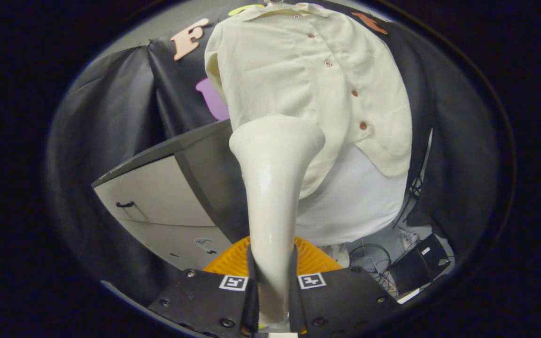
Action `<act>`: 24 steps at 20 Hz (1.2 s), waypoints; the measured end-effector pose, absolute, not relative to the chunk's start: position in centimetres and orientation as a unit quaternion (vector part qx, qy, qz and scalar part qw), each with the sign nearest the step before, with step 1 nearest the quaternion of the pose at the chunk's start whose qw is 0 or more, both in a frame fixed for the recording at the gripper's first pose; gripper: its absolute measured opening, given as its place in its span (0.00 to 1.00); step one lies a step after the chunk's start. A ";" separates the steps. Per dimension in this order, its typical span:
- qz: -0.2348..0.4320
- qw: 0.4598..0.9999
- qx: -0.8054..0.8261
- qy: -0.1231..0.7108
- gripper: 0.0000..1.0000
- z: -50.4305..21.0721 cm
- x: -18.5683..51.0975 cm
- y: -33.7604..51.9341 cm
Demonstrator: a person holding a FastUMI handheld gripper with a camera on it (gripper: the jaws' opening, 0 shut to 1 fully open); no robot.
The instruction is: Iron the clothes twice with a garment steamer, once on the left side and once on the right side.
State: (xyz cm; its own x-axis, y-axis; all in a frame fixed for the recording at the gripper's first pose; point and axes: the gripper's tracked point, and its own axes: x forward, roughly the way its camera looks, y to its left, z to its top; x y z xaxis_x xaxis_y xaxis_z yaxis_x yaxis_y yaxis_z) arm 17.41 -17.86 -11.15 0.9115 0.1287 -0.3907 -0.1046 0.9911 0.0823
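Note:
A cream garment steamer (273,188) stands up between my fingers, its narrow handle clamped by both of them and its wide head flaring at the top. My gripper (273,272) is shut on that handle. The steamer head is against the lower left part of a cream button-up shirt (298,80), which hangs on the booth wall over a white underlayer (359,197). Several reddish buttons run down the shirt's placket to the right of the steamer head. The steamer hides part of the shirt's lower hem.
A grey-topped white table (158,197) stands to the left of the steamer. A black box (416,267) and loose cables (369,253) lie on the floor at the lower right. An orange ribbed part (317,258) sits just behind my fingers.

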 end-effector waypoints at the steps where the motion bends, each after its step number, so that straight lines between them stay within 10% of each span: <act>1: 0.060 0.980 0.024 0.190 0.25 -9.2 17.5 -18.2; 14: 0.015 0.998 -0.014 0.060 0.24 15.1 23.7 -29.2; 24: -0.028 0.998 -0.010 0.064 0.24 19.5 32.7 -36.5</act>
State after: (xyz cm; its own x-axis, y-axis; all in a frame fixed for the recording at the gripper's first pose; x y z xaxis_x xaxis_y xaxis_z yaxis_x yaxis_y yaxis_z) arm 32.70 -36.51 19.53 0.9904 -0.0573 -0.1262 0.0548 0.9982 -0.0231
